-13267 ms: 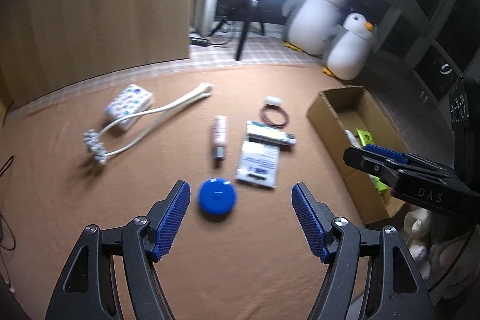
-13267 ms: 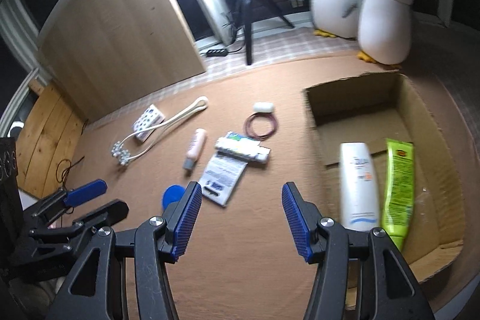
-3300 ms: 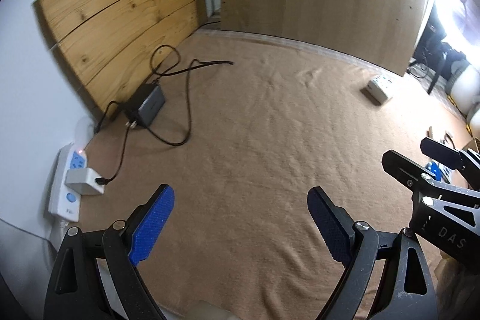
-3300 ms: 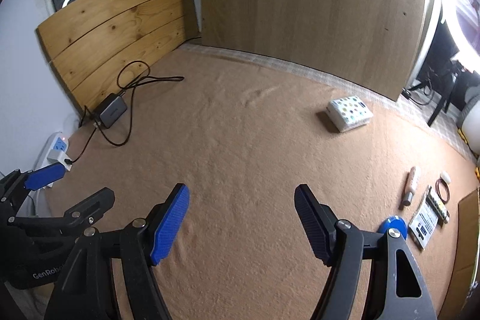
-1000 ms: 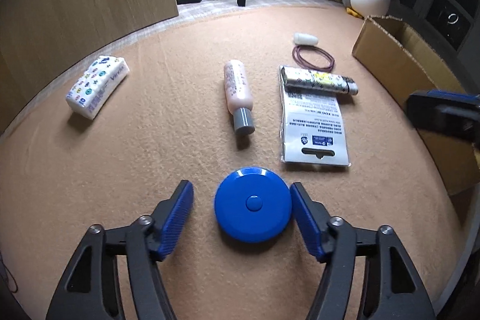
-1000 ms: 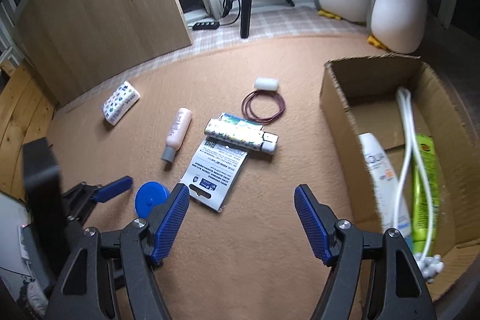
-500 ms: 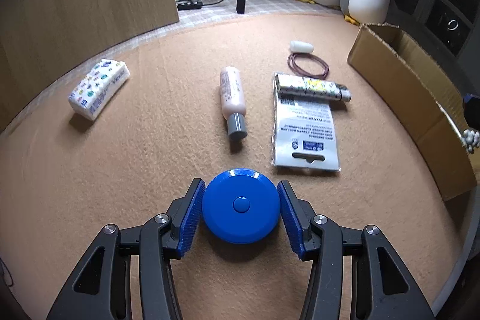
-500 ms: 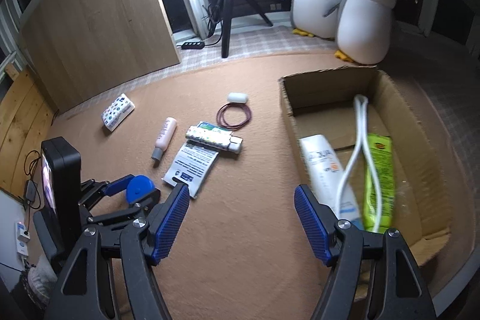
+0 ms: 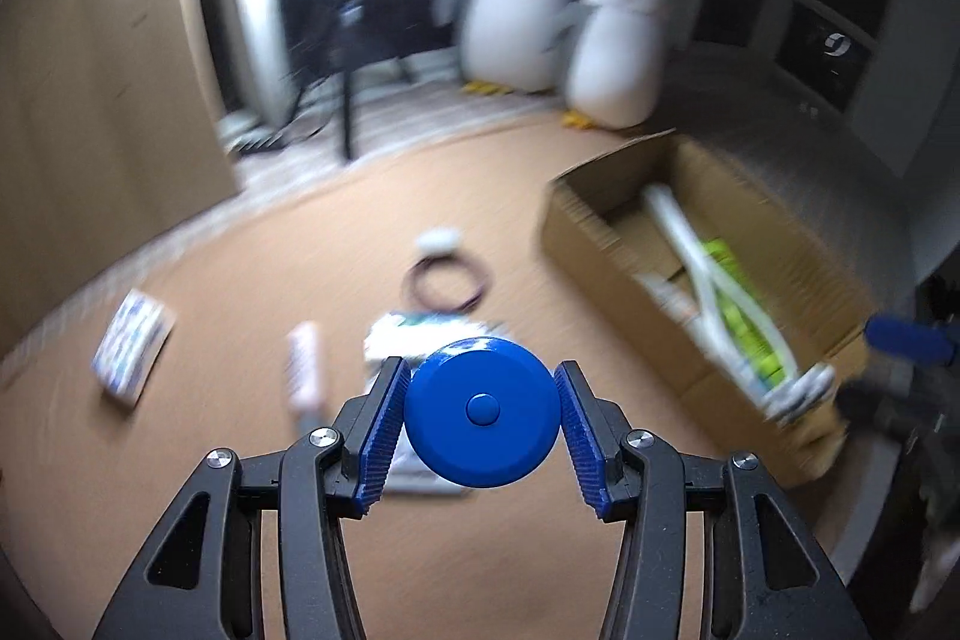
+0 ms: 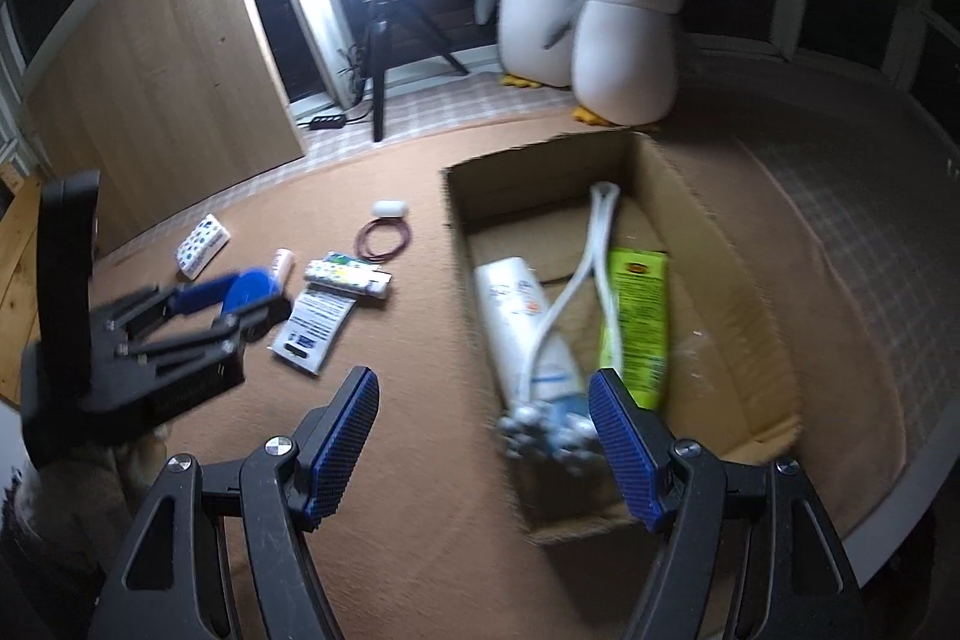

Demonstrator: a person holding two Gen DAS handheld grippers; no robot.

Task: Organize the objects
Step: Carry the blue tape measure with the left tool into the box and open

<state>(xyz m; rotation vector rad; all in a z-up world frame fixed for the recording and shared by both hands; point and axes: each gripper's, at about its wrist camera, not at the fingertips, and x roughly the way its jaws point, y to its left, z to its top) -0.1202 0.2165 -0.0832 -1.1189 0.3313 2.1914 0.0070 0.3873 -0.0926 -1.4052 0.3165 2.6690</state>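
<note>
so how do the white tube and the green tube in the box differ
The white tube is longer and reaches nearer the box's front wall; the green tube is shorter and flatter. The white tube lies on the left, the green tube on the right. The white massager's arms cross over both, its roller end lying at the white tube's near end. Both lie flat, lengthwise, in the cardboard box.

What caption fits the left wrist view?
Left gripper clamps blue round case above the mat, cardboard box ahead right.
</note>
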